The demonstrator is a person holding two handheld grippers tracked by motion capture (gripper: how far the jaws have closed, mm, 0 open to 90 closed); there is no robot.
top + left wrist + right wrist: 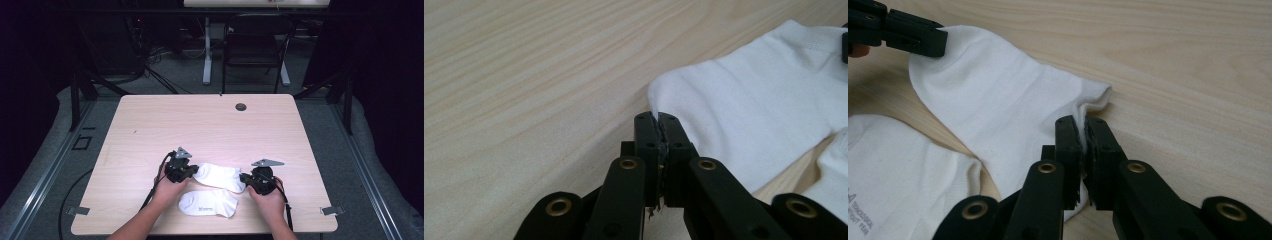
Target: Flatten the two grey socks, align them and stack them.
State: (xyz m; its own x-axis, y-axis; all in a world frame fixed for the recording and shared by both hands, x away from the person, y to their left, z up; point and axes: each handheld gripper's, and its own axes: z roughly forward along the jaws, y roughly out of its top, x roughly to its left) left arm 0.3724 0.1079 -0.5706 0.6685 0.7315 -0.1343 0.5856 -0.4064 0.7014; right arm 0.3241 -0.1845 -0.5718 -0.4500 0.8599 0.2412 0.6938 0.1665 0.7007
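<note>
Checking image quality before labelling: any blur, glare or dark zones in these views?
High view: the table is evenly lit, the room around it nearly black, the white sock close to blown out. Left gripper view: jaws sharp, far wood grain soft. Right gripper view: sock folds readable, the second sock's print blurred.

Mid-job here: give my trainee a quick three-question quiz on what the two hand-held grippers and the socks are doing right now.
1. True or false: the left hand-held gripper is shut on an edge of the far sock.
2. What does the right hand-held gripper hold?
A. the near sock
B. the other end of the far sock
C. nothing
3. In the high view, which sock lies closer to the person's edge of the table, and does either hand-held gripper hold it?

Key:
1. True.
2. B.
3. The near sock, the one with small grey print; neither hand-held gripper holds it.
</note>
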